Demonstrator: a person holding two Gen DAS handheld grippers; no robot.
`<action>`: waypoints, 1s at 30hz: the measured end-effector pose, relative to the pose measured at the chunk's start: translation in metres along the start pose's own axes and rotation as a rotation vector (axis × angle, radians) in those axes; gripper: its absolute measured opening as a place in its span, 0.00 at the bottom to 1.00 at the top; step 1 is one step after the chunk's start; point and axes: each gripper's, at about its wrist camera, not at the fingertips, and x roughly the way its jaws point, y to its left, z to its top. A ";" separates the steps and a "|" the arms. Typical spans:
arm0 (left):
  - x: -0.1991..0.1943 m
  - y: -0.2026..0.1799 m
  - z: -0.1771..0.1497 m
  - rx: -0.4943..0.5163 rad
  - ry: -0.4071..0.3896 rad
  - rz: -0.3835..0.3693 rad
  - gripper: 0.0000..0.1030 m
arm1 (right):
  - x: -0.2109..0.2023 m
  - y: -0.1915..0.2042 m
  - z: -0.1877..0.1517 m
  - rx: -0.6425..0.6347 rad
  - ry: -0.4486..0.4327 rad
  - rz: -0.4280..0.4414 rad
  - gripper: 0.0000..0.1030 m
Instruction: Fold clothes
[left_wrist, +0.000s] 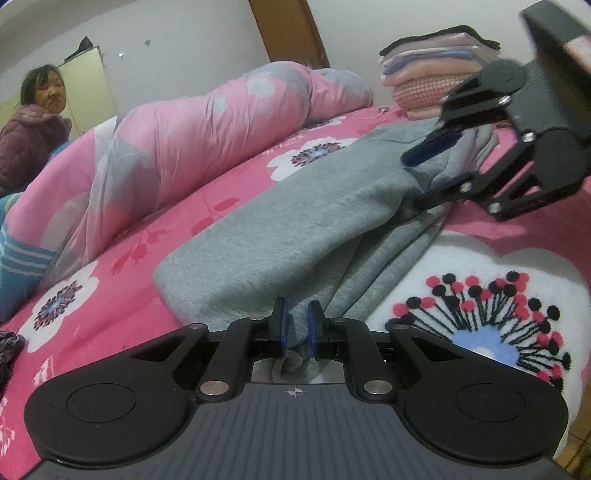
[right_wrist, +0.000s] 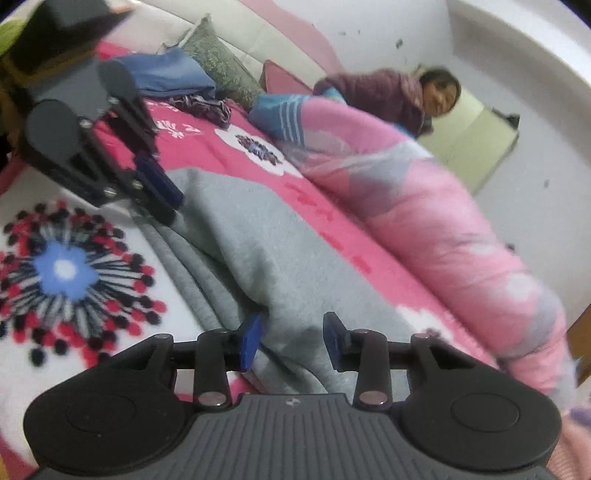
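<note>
Your grey garment (left_wrist: 295, 221) lies on the bed (left_wrist: 184, 229) already doubled into a long strip — at least 1 more fold is left, as far as you can judge, before it can join the folded stack (left_wrist: 436, 74) behind. Your left gripper (left_wrist: 297, 328) has its jaws clenched on a bunched edge of the cloth, while your right gripper (right_wrist: 291, 339) has its jaws parted — released, the fabric lying loose between the pads.

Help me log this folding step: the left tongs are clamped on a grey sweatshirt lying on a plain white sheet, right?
Not quite. The left tongs do clamp the grey sweatshirt, but it lies on a pink flowered bedspread, not a plain white sheet. The left wrist view shows this.
</note>
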 end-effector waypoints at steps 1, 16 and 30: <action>0.000 0.000 0.000 -0.001 0.000 -0.001 0.12 | 0.004 -0.002 -0.003 0.014 0.007 0.015 0.38; 0.001 0.000 -0.001 -0.002 0.000 -0.004 0.12 | 0.036 0.072 -0.029 -0.381 0.084 -0.371 0.15; -0.008 0.004 -0.006 -0.108 -0.006 0.011 0.12 | -0.033 -0.042 0.022 0.420 -0.114 -0.053 0.27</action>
